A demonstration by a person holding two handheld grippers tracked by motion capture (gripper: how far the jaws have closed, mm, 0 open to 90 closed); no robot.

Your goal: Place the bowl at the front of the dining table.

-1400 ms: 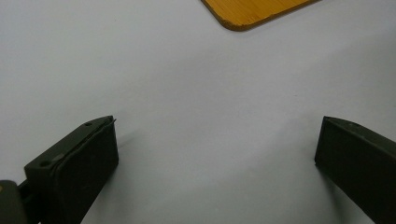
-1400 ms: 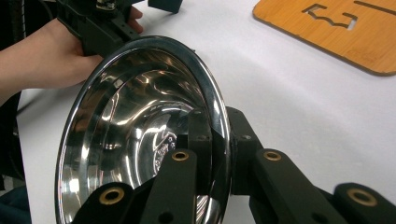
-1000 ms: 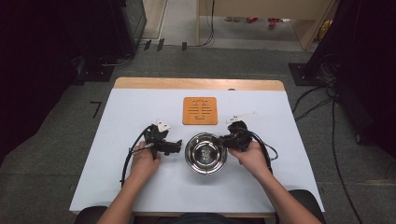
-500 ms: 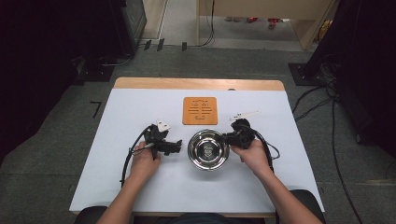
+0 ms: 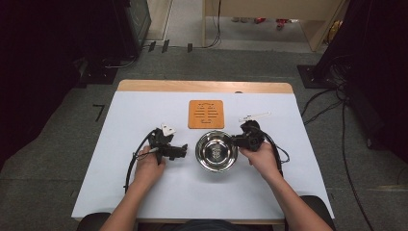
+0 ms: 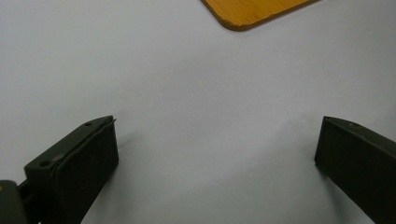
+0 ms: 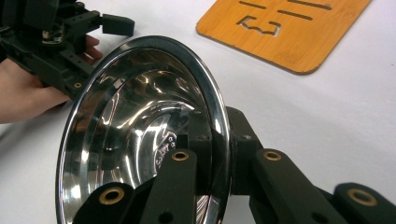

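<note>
I have the right gripper (image 5: 239, 139) clamped on the rim of the steel bowl (image 5: 216, 150) — in the right gripper view one jaw sits inside the bowl's wall and the other outside, pinched onto the polished edge (image 7: 219, 135). The bowl sits near the middle of the table (image 5: 120, 192), a little toward the near edge, just in front of the orange bamboo trivet (image 5: 206, 114), which lies flat toward the far edge. From the high view I cannot tell whether the bowl's base rests fully on the table; in the right gripper view it looks tipped, but that camera turns with my hand.

My left gripper (image 5: 180, 150) is just beside the bowl on its left, low over the table, with its jaws spread wide and nothing between them — the left gripper view shows bare white surface between the two black pads (image 6: 84, 158) and a rounded corner of the trivet (image 6: 252, 11) at the top edge. The left gripper also shows in the right gripper view, past the bowl's rim, with my left hand (image 7: 23, 93) behind it. It is close to the bowl but not touching it.

A small white strip (image 5: 255, 115) lies toward the far right of the table, just beyond the right gripper.
</note>
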